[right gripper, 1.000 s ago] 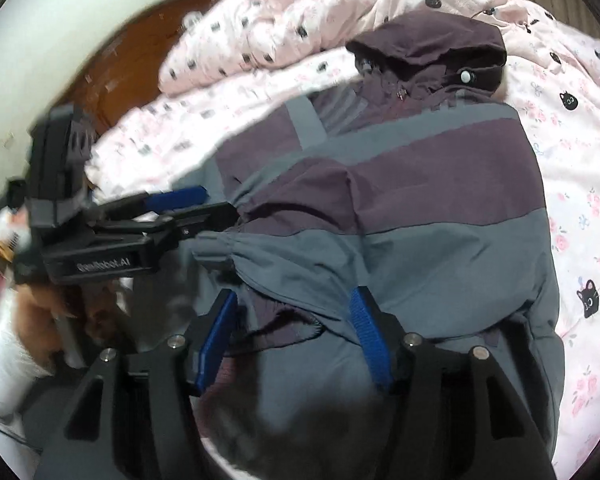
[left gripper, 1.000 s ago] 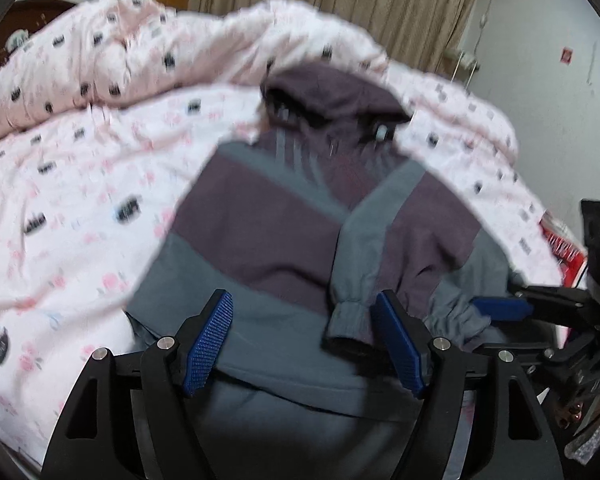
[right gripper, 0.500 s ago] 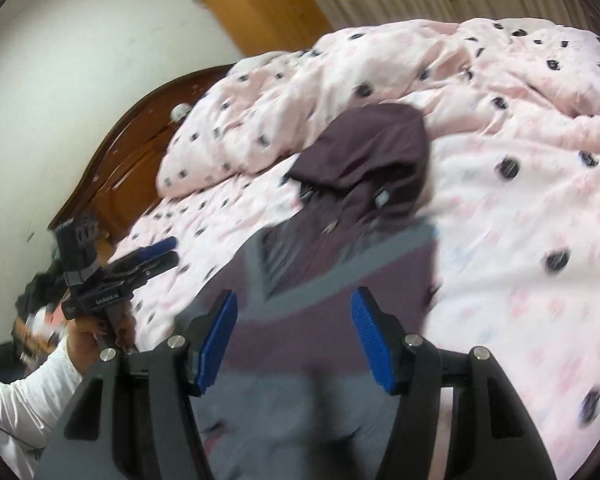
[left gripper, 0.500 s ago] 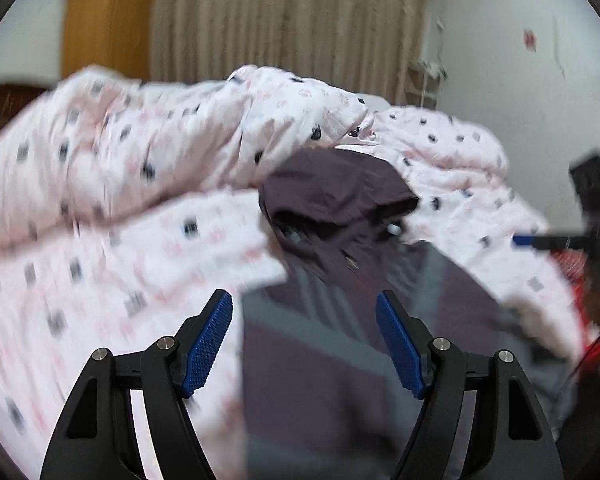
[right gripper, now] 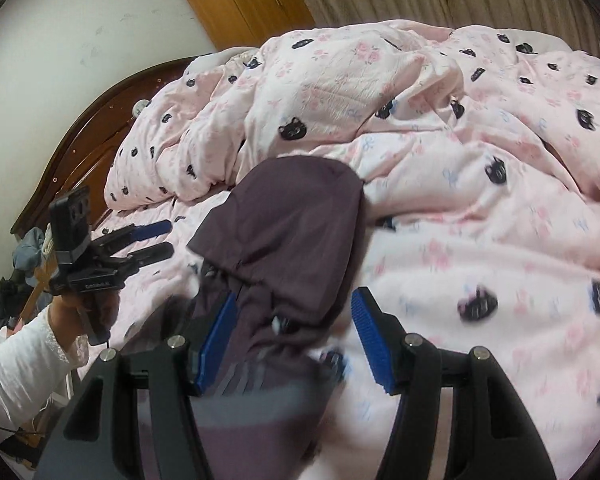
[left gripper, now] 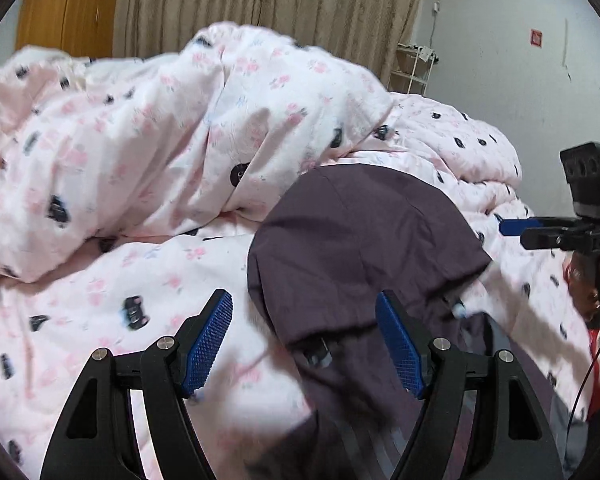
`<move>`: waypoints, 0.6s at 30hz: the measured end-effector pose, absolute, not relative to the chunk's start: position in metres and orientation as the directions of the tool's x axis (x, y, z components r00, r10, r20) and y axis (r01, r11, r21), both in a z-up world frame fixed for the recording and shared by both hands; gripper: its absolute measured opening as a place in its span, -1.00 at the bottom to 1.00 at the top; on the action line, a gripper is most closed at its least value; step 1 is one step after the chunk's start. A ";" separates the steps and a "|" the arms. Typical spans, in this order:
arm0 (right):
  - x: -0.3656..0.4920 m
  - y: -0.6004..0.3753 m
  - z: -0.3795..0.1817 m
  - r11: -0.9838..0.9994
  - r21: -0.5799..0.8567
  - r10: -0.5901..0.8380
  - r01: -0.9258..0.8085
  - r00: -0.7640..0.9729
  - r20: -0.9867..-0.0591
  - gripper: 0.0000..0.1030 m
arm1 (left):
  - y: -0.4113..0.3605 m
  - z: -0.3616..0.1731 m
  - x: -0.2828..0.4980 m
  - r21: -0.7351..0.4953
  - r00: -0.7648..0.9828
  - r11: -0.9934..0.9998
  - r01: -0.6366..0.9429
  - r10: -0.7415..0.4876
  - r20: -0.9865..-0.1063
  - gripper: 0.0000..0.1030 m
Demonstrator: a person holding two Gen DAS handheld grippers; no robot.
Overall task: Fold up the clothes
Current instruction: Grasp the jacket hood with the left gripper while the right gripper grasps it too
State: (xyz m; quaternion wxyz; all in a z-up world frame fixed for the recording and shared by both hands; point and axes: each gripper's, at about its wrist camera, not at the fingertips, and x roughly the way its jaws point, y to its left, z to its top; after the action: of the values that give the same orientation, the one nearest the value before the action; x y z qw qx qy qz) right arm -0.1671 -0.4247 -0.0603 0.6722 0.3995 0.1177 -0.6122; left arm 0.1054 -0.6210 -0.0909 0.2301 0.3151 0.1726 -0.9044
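Evidently, progress: the fold is judged unfinished, since only the hood end of the jacket is shown and nothing is gripped.
Done: not much can be read; the body below the hood is blurred and mostly cut off.
Left: by judgement, the hood is to be turned down and the body folded over.
Jacket place: laid flat on the quilt, hood towards the heaped bedding.
Left gripper: spread wide, empty, held over the hood's left edge.
Right gripper: spread wide, empty, held over the hood's collar side.
Jacket cloth: dark purple, smooth and thin, seamed, with a rounded hood and cord toggles.
Quilt cloth: soft, rumpled, pink with dark prints.
Pads: blue, cross-hatched.
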 end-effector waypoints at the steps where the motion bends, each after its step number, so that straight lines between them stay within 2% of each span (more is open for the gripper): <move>1: -0.170 -0.431 -0.062 -0.070 0.391 -0.727 0.918 0.222 -0.650 0.20 | -0.630 -0.095 0.102 -0.182 -0.696 -0.830 0.528 -0.299 -0.653 0.35; 10: -0.203 -0.483 -0.085 -0.091 0.439 -0.715 0.894 0.248 -0.654 0.20 | -0.681 -0.122 0.088 -0.295 -0.715 -0.796 0.528 -0.230 -0.660 0.35; 18: -0.212 -0.510 -0.100 -0.087 0.448 -0.692 0.890 0.269 -0.669 0.18 | -0.684 -0.129 0.068 -0.284 -0.713 -0.824 0.491 -0.193 -0.674 0.35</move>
State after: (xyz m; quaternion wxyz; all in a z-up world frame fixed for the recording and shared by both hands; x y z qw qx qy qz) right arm -0.2120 -0.5098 -0.0995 0.6663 0.4368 0.1130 -0.5937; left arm 0.0678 -0.6838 -0.1291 0.1906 0.3270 0.2275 -0.8972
